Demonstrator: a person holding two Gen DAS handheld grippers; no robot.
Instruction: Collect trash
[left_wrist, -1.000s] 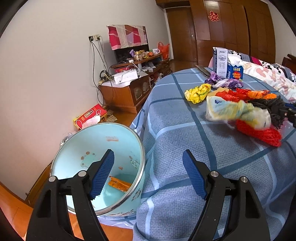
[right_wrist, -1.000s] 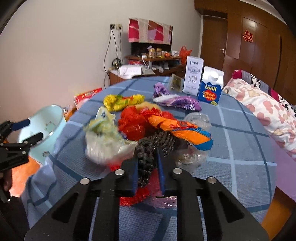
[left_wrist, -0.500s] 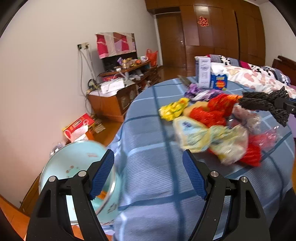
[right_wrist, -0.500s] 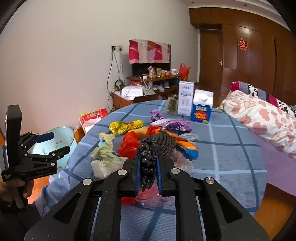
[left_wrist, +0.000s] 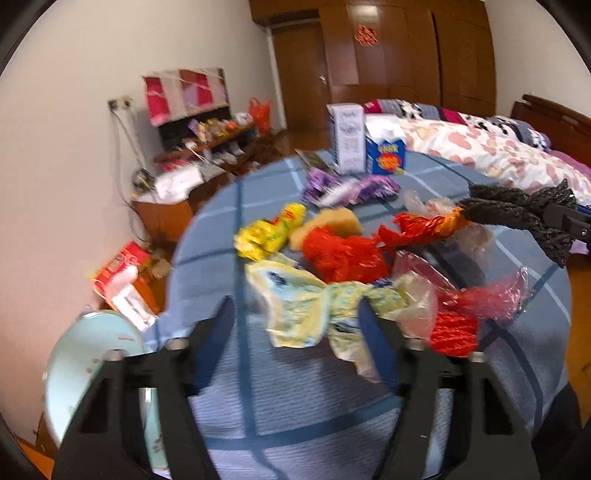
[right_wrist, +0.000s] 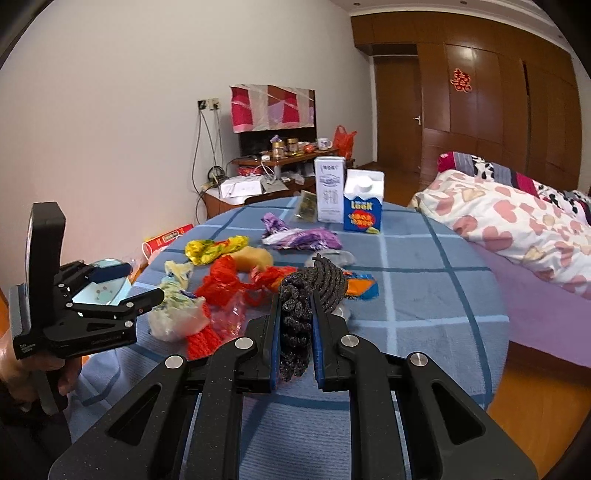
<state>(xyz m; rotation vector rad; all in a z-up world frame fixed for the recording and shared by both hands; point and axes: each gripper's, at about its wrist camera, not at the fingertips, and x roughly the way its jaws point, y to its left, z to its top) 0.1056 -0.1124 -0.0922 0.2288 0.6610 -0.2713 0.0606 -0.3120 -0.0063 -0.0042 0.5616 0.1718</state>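
The right gripper (right_wrist: 295, 328) has its jaws clamped on the black rope (right_wrist: 308, 291); the orange wrapper (left_wrist: 424, 227) may snag and drag; the left gripper (left_wrist: 295, 343), jaws half-wide and just closing, empty, nears the pale wrapper (left_wrist: 314, 306) on the counter (right_wrist: 424, 295); the bin (left_wrist: 85, 365) sits beside it

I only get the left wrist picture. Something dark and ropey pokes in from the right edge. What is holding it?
Observer: The right gripper is shut on that black knitted bundle, pinched between its blue pads.
Visitor: Is my gripper holding anything?
Observer: No. From the right wrist view, the left gripper stands open with nothing between its fingers; its jaws have just been closing somewhat.
Visitor: Who carries it?
Observer: A hand grips its handle at the table edge.
Visitor: Where's the bin?
Observer: The pale blue bin shows right behind the left gripper, beside the table.
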